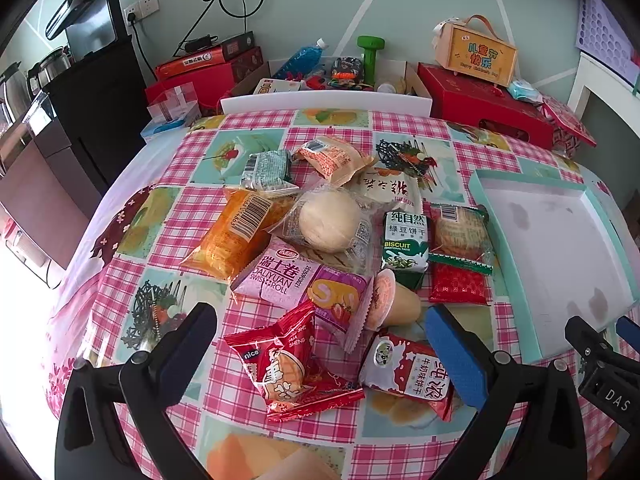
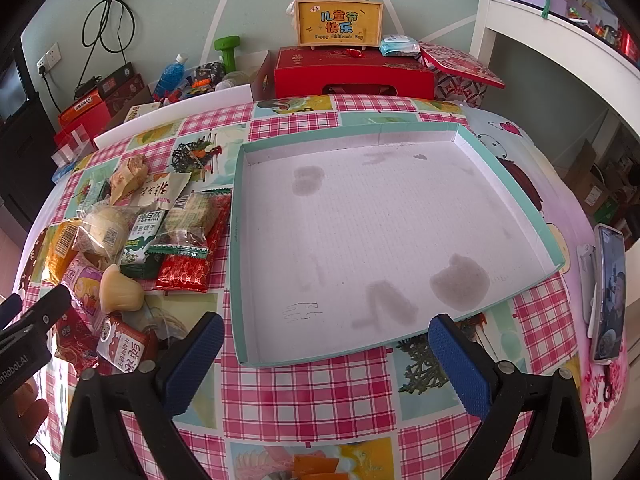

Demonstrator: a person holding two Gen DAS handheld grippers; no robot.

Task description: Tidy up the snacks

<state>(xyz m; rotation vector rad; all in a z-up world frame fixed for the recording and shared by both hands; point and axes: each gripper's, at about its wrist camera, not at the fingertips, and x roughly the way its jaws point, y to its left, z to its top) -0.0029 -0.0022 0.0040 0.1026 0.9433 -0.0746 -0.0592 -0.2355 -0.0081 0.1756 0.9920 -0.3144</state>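
A pile of wrapped snacks lies on the checked tablecloth: a red peanut pack [image 1: 286, 364], a pink Swiss roll pack [image 1: 296, 280], an orange cake pack [image 1: 236, 236], a round bun [image 1: 330, 220], a green biscuit pack [image 1: 405, 246] and a jelly cup [image 1: 394, 300]. My left gripper [image 1: 320, 332] is open and empty, just above the near side of the pile. A shallow teal-rimmed tray [image 2: 552, 236] with a white stained floor lies right of the pile with nothing in it. My right gripper [image 2: 326, 338] is open and empty over the tray's near edge.
Red gift boxes [image 2: 352, 72], a yellow carry box [image 2: 338, 22], a green dumbbell [image 2: 228, 52] and a cardboard box of odds and ends stand behind the table. A phone on a stand [image 2: 608, 292] is at the right edge. A black cabinet [image 1: 96, 120] stands left.
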